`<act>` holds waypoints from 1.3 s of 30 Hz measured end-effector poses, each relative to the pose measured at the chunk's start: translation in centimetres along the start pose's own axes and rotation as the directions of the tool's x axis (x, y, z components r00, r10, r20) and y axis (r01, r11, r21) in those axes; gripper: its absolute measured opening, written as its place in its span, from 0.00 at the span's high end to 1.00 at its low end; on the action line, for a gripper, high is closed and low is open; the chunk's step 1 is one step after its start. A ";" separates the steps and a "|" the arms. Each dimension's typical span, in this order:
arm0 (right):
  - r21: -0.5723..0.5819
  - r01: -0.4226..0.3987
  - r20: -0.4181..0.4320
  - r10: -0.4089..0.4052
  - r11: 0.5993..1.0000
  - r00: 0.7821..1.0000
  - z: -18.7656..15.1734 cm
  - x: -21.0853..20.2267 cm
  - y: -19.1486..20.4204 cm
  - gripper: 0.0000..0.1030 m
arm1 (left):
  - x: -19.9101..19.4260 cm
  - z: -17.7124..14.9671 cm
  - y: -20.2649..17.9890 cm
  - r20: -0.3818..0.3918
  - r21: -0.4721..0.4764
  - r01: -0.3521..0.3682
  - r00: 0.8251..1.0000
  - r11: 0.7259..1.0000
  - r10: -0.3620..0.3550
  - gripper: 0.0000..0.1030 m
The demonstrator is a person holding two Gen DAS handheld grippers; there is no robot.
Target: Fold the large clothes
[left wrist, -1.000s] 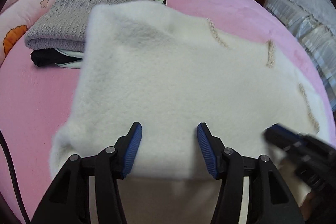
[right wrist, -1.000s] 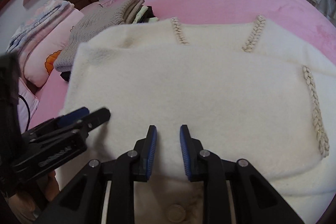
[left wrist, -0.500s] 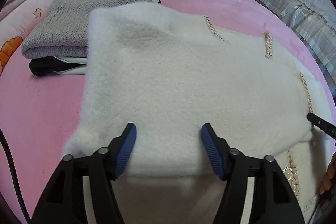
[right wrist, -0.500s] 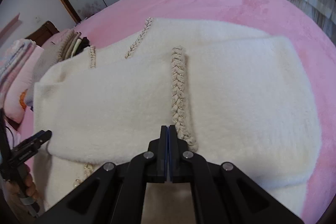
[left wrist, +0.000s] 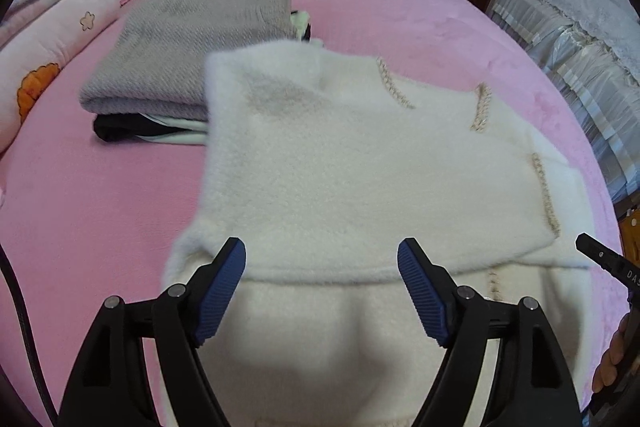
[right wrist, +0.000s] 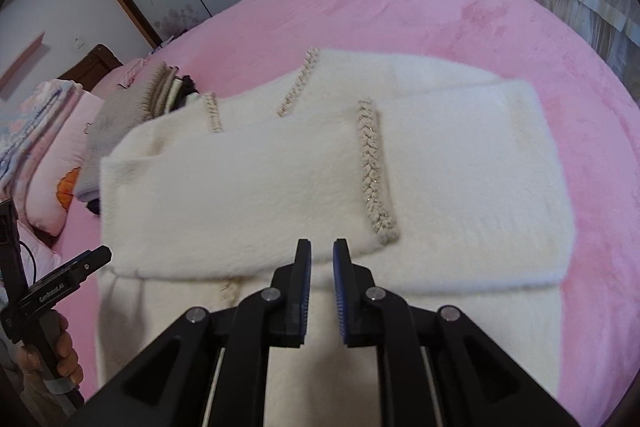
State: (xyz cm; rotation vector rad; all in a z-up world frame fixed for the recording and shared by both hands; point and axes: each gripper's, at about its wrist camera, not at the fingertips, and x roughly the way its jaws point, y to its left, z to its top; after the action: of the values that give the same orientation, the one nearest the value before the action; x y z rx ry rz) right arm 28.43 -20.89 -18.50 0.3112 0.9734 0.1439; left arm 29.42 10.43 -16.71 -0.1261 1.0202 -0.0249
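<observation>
My left gripper (left wrist: pixel 321 281) has just been opening and hangs released above the near fold edge of the fluffy cream sweater with braided trim (left wrist: pixel 360 167); my right gripper (right wrist: pixel 322 269), reopened to a narrow gap, grasps nothing. The sweater lies partly folded on the pink plush bedspread (right wrist: pixel 440 11), so I'd pinch both near corners evenly before the next fold, keeping clear of the grey knit stack (left wrist: pixel 192 39) beyond.

Sweater (left wrist: pixel 360 167) lies folded mid-bed (left wrist: pixel 400 11), clothes stack (left wrist: pixel 188 59) just behind-left (touching its corner), pillow (left wrist: pixel 44 59) further left.

"GenROBOT.AI", seemingly, on left gripper (right wrist: pixel 66 281)
</observation>
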 end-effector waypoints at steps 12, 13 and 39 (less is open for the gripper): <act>-0.064 -0.009 0.159 0.019 0.998 0.987 -3.3 -15.2 3.4 0.60 | -15.0 -3.3 -0.7 0.143 -0.003 0.010 0.990 1.000 -0.009 0.12; -0.071 -0.014 0.171 0.025 0.997 0.985 -4.0 -16.4 3.6 0.60 | -16.4 -3.9 -0.7 0.155 -0.005 0.011 0.988 1.000 -0.010 0.12; -0.195 0.071 0.078 -0.056 0.978 0.995 -22.6 -20.7 -2.0 0.60 | -19.0 -24.1 6.7 0.075 -0.025 -0.037 0.996 0.999 0.039 0.11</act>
State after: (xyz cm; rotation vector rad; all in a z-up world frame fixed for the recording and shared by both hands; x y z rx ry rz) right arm -1.88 -23.75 -14.66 0.1021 0.8886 0.1683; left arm -1.34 16.29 -13.84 -0.1283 0.9478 0.0263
